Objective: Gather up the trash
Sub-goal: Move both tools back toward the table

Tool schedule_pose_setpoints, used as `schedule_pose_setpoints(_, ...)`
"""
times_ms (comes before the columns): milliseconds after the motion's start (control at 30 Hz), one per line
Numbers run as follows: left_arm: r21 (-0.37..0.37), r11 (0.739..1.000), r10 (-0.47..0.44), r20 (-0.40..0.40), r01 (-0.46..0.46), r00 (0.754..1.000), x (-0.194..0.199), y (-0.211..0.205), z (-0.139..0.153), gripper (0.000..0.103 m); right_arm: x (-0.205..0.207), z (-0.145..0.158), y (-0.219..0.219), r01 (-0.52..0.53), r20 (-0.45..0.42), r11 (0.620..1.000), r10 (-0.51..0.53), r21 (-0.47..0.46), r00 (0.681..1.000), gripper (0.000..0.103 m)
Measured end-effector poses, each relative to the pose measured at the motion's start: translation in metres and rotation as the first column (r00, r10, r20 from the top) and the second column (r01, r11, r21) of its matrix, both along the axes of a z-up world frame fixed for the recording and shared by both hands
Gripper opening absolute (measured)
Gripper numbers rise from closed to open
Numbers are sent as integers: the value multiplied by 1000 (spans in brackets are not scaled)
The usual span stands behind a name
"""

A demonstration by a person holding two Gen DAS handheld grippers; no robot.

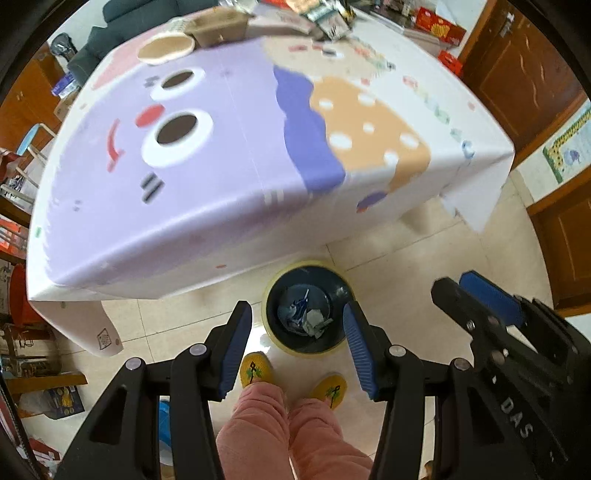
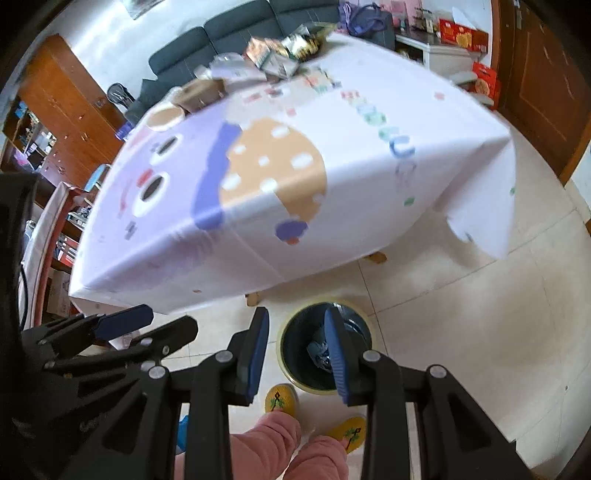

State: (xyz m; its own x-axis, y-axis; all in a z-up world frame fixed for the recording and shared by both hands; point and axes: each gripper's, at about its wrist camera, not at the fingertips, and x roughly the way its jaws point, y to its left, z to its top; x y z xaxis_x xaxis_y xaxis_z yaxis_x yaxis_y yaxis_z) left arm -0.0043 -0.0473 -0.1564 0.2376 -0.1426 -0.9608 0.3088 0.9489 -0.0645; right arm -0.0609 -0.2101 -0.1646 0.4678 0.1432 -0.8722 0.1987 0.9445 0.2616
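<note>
Both grippers hang above a dark trash bin (image 1: 306, 263) with a yellowish rim that stands on the floor by the table's near edge. Crumpled paper and wrappers (image 1: 308, 319) lie inside it. My left gripper (image 1: 297, 310) is open, nothing between its blue pads. My right gripper (image 2: 295, 317) is open too, and empty; the bin (image 2: 317, 389) shows between and behind its fingers. On the table's far end lie a brown cardboard box (image 1: 219, 26), a round paper lid (image 1: 166, 48) and snack wrappers (image 1: 328, 18). Each gripper shows in the other's view, the right gripper (image 1: 454, 282) close beside the left.
A table with a cartoon tablecloth (image 1: 221, 166) fills the middle. The person's pink trouser legs and yellow slippers (image 1: 255, 369) stand just before the bin. Wooden doors (image 1: 524, 74) are at the right, a dark sofa (image 2: 229, 33) behind, shelves and boxes (image 1: 29, 350) at the left.
</note>
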Motion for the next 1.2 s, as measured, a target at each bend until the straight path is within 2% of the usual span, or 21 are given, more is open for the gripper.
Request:
schedule_pose_setpoints(300,-33,998,64,66,-62,996,6,7,53,50,-2,63,-1,-24,88,999,26,-29,996,32)
schedule_pose_setpoints(433,-54,994,105,121,-99,987,10,12,80,50,2,89,-2,-31,134,999,36,-35,990,32)
schedule_pose_setpoints(600,-77,987,153,176,-141,972,13,22,100,50,6,120,2,-71,189,995,82,-68,979,32)
schedule_pose_setpoints(1000,-93,970,243,296,-226,924,16,40,153,51,16,161,1,-124,278,988,147,-97,949,32)
schedule_pose_setpoints(1200,-106,966,260,367,-238,893,18,52,176,54,26,165,-5,-122,290,990,137,-70,947,32)
